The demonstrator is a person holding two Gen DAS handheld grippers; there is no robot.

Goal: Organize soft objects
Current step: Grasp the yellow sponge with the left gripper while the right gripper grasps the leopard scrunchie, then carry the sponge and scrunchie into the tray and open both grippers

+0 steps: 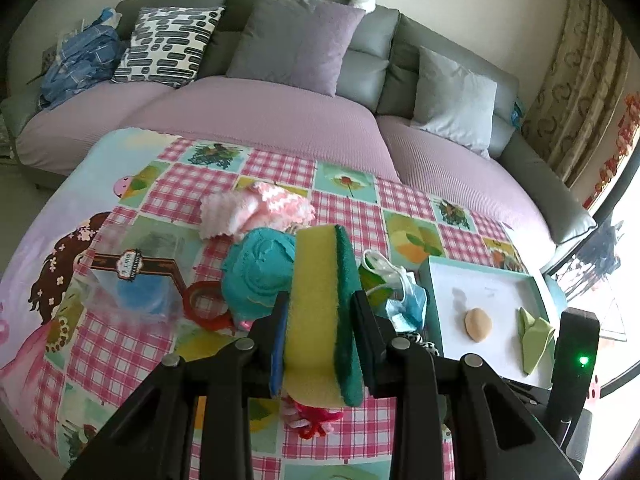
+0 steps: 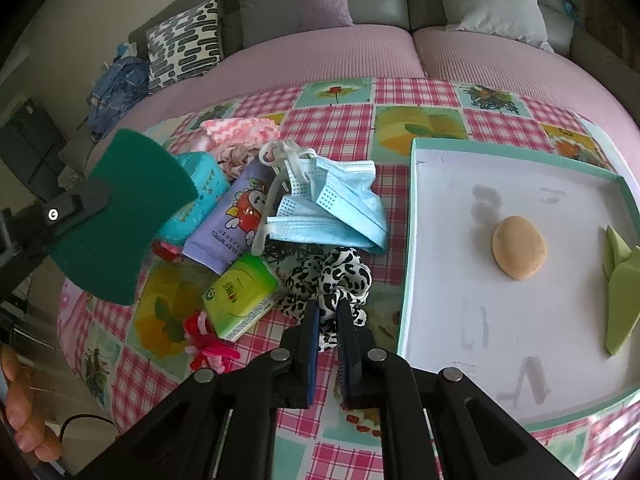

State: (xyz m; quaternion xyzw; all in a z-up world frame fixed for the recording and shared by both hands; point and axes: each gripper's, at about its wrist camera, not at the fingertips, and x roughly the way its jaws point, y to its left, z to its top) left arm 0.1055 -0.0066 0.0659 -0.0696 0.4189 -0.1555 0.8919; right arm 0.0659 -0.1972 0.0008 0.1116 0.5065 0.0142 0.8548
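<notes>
Sponge clamped in the left gripper; scrunchie pinched in the right gripper, beside the tray.

The left gripper (image 1: 320, 312) is seen closed on a yellow-and-green sponge (image 1: 322, 304), which stands on edge between the two fingers and is held above the checked tablecloth (image 1: 344, 208); in the right wrist view the sponge's green face (image 2: 120, 216) is seen raised at the left of the pile. The right gripper (image 2: 328, 320) is closed on a black-and-white scrunchie (image 2: 332, 280), whose fabric is caught between the nearly shut fingers at table level, just left of the white tray (image 2: 440, 240). A beige sponge puff (image 2: 519, 247) and a green cloth (image 2: 620, 288) are noted inside the tray. A blue face mask (image 2: 332, 208), a wipes packet (image 2: 236, 216) and a green tissue pack (image 2: 244, 296) lie in the pile beyond the scrunchie.
</notes>
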